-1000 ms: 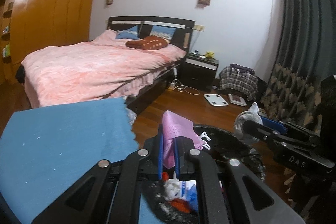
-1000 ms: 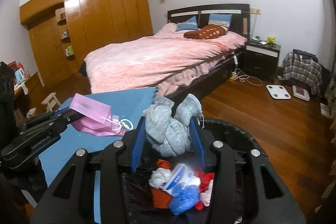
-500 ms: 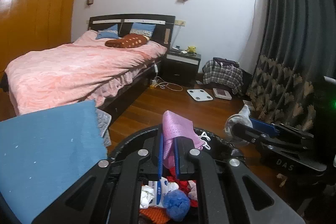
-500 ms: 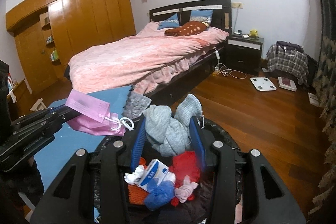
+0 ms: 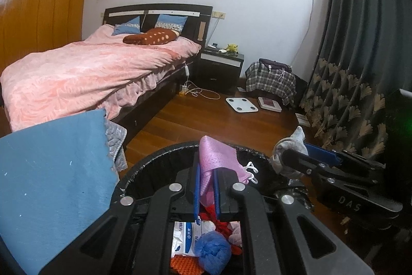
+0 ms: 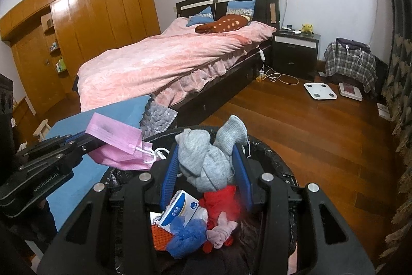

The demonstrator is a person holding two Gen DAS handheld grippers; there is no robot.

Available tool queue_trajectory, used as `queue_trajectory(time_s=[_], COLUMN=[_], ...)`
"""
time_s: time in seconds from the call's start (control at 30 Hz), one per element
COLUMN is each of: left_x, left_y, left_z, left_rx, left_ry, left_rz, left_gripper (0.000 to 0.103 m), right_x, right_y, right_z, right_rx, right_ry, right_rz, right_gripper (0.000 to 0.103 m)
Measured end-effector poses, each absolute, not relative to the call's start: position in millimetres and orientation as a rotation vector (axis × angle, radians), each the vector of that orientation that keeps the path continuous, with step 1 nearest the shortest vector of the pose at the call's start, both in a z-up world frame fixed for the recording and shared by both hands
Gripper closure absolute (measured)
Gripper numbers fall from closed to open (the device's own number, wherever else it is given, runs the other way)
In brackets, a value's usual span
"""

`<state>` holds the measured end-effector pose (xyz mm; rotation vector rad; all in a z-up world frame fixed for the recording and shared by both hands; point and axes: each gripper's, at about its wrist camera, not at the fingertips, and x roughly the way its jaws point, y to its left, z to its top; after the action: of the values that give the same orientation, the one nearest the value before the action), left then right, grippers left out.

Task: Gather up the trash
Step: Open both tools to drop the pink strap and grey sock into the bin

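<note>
Bin (image 5: 154, 161) nearer; crumpled pink mask (image 5: 216, 161)

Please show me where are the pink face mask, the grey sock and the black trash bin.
pink face mask (image 6: 117, 146), right wrist view, pleated front.
grey sock (image 6: 206, 161), right wrist view, bunched middle.
black trash bin (image 5: 154, 161), left wrist view, far-left rim.

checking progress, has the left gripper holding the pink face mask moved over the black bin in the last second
Yes. The left gripper with the pink face mask shifted right, off the blue mat to above the black bin.
</note>
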<state>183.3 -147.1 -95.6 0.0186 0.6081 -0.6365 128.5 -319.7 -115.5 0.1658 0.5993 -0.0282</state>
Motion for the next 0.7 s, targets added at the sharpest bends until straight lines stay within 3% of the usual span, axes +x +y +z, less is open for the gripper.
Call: queue_trajectory(time_s=[0.27, 0.33, 0.4, 0.7], left_x=[196.7, 201.0, 204.5, 201.7], left_y=[-155.0, -155.9, -154.1, -138.2], left_z=[-110.7, -115.2, -120.8, -140.3], left_rx=[0.028, 0.018, 0.010, 0.026], left_ry=[0.660, 0.687, 0.714, 0.771], left_rz=[-0.647, -0.656, -0.655, -0.621], left_gripper=[0.093, 0.081, 0.053, 0.034], right_x=[142.0, 144.7, 146.0, 142.9], right_y=[-320.2, -321.9, -324.0, -328.1], right_z=[-123.8, -127.1, -130.2, -134.0], right_rx=[0.172, 0.174, 0.177, 0.186], right_ry=[0.620, 0.630, 0.637, 0.630], right_rz=[-0.037, -0.047, -0.053, -0.077], right_gripper=[0.060, 0.057, 0.050, 0.027])
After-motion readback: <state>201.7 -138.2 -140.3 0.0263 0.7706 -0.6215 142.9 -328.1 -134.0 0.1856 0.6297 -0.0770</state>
